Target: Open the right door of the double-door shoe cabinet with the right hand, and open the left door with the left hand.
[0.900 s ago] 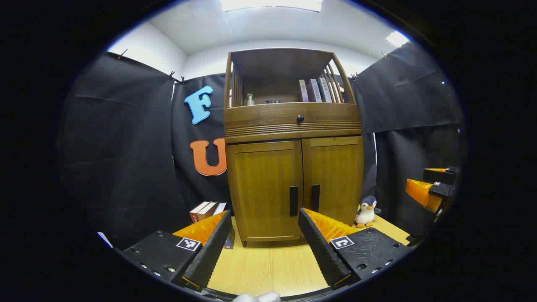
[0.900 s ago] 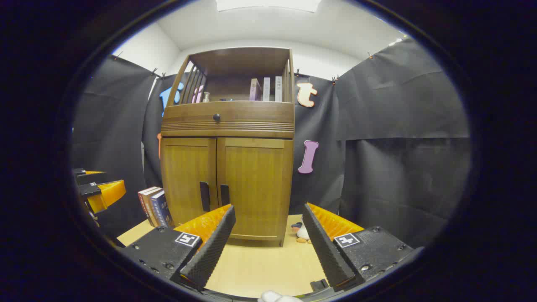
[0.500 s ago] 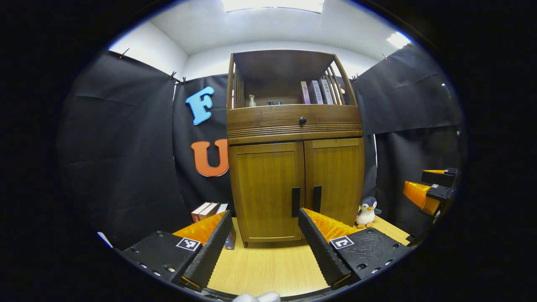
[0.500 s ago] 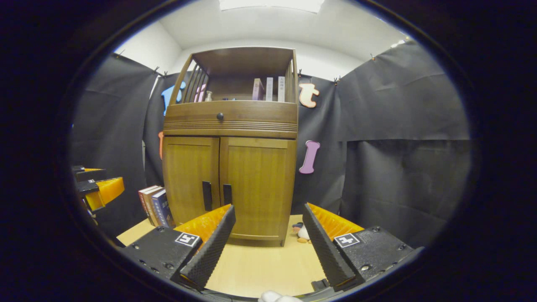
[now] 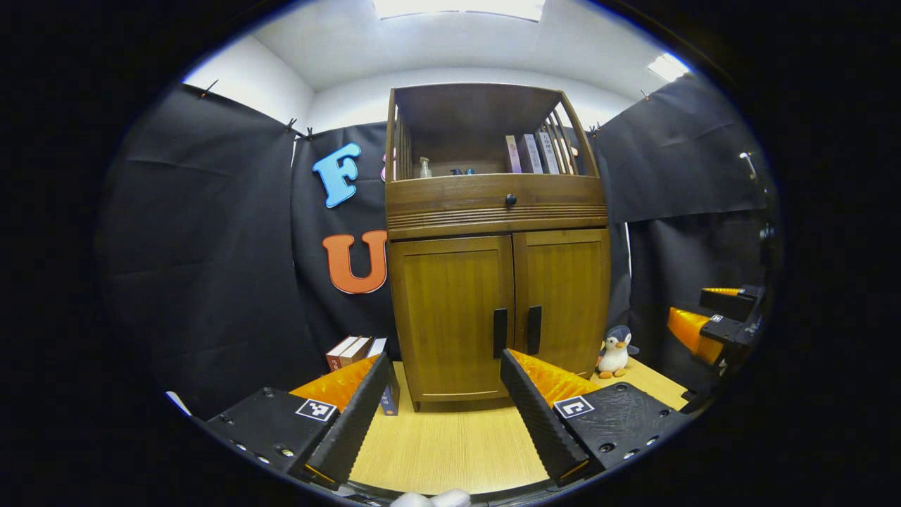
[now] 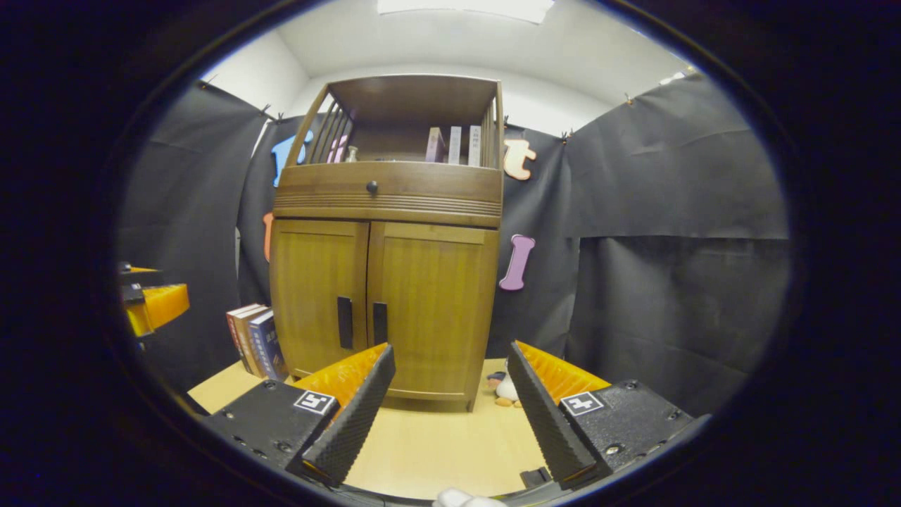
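Right gripper [image 6: 450, 405]: my fingers are spread wide, holding nothing.
Left gripper [image 5: 445, 408]: fingers likewise apart and empty.
Shoe cabinet [image 5: 496, 239]: ahead of both finger pairs, on the tabletop [image 5: 450, 451], both doors closed.
Right door handle [image 6: 379, 323]: ahead-left of my right fingers, just beside the left door handle [image 5: 500, 332].
Risk: I judge the handles close enough that I could catch the wrong one.
Risk two: a swinging door may strike the toy penguin [image 5: 616, 351] or the books [image 6: 255, 341].
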`<state>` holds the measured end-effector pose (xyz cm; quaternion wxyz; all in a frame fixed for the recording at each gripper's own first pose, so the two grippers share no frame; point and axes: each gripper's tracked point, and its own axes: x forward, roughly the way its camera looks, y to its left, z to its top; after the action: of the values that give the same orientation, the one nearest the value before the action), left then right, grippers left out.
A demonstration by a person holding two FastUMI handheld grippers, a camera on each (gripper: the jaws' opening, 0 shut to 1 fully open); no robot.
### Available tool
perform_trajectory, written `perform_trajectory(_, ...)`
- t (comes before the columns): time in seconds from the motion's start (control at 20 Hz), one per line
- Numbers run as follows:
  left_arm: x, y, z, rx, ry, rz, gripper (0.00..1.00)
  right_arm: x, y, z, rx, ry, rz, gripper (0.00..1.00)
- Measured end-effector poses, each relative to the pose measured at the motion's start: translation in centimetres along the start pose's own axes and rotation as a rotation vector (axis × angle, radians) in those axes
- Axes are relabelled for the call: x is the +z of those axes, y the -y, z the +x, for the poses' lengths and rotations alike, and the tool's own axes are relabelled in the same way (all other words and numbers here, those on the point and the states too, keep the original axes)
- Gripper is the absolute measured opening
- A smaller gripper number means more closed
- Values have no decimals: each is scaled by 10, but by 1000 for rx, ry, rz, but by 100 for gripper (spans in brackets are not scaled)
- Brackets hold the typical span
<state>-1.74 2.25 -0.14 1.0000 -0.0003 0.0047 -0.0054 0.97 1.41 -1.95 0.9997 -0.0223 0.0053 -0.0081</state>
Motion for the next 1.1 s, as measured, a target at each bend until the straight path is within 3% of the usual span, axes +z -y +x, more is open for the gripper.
perform_trajectory(0.45,10,-10,-2,72,-21,2,96,-30,-44,105,110,-72,-11,100)
perform_trajectory(0.75,11,-21,0,170,-35,9,96,-44,-96,194,177,-112,13,100)
perform_trajectory(0.85,13,-23,-2,197,-32,-3,100,-51,-112,219,189,-139,19,100)
perform_trajectory(1.1,12,-33,-3,274,-54,-7,96,-71,-139,274,194,-191,26,96)
